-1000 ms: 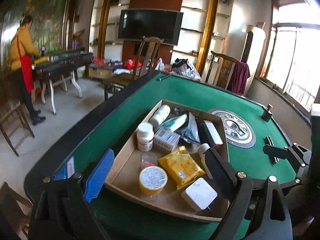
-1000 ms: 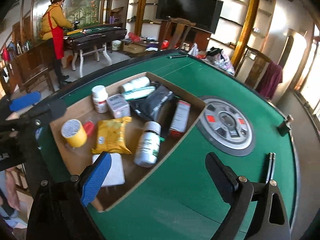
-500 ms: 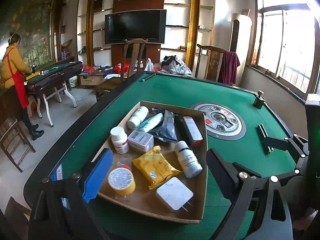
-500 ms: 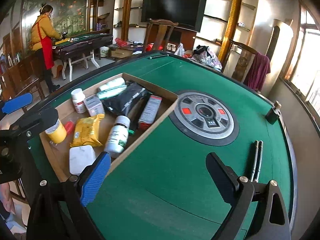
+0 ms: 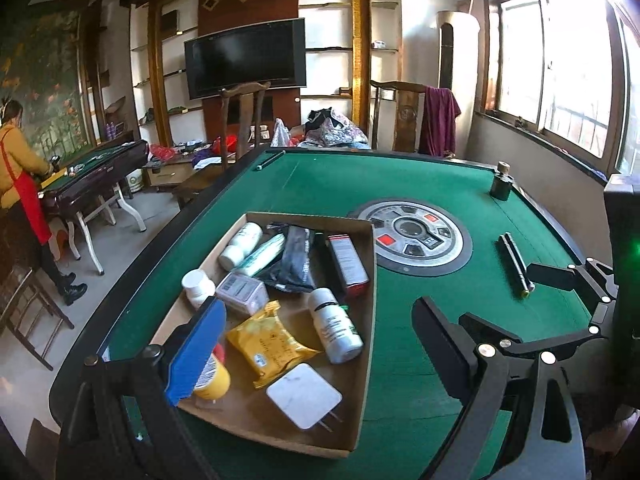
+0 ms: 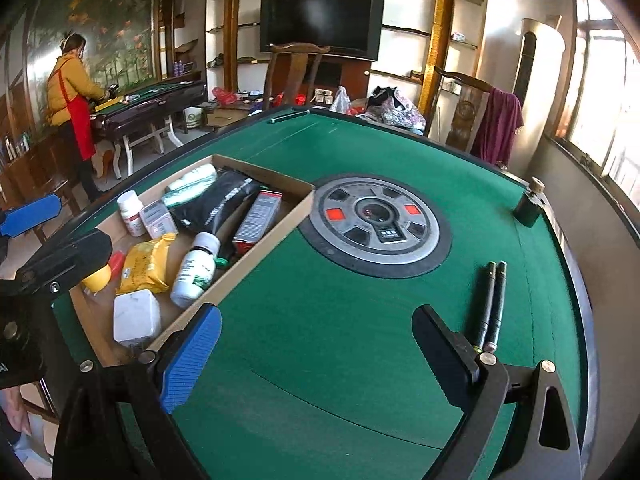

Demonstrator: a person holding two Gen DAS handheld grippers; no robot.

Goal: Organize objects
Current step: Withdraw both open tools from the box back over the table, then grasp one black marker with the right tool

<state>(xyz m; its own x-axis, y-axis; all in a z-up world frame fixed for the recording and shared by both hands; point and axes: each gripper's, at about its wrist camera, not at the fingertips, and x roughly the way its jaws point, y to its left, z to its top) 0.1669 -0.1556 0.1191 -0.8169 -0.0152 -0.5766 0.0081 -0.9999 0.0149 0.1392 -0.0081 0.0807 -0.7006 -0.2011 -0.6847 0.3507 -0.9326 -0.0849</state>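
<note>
A shallow cardboard box [image 5: 366, 320] [image 6: 264, 246] lies on the green table. Inside are a white bottle with a green label [image 5: 335, 326] [image 6: 194, 270], a yellow packet [image 5: 270, 342] [image 6: 144, 262], a white plug adapter [image 5: 304, 395] [image 6: 136, 316], a yellow-capped jar [image 5: 210, 378], a red box [image 5: 348, 260] [image 6: 258, 214], a black pouch [image 5: 294, 260] [image 6: 218, 202] and small white bottles. My left gripper [image 5: 316, 354] hovers open over the box's near end. My right gripper [image 6: 316, 354] is open above bare felt right of the box. Two dark pens [image 6: 490, 304] [image 5: 516, 264] lie to its right.
A round control panel [image 6: 376, 226] [image 5: 410, 236] sits in the table's middle. A small dark pot [image 6: 528, 204] stands near the far right edge. Wooden chairs [image 6: 294, 68] stand behind the table. A person in a red apron [image 6: 74, 96] works at another table far left.
Both grippers have swung right and pulled back a little; the box now sits further left in both views, and the pens have come into the right view. Both stay open.
</note>
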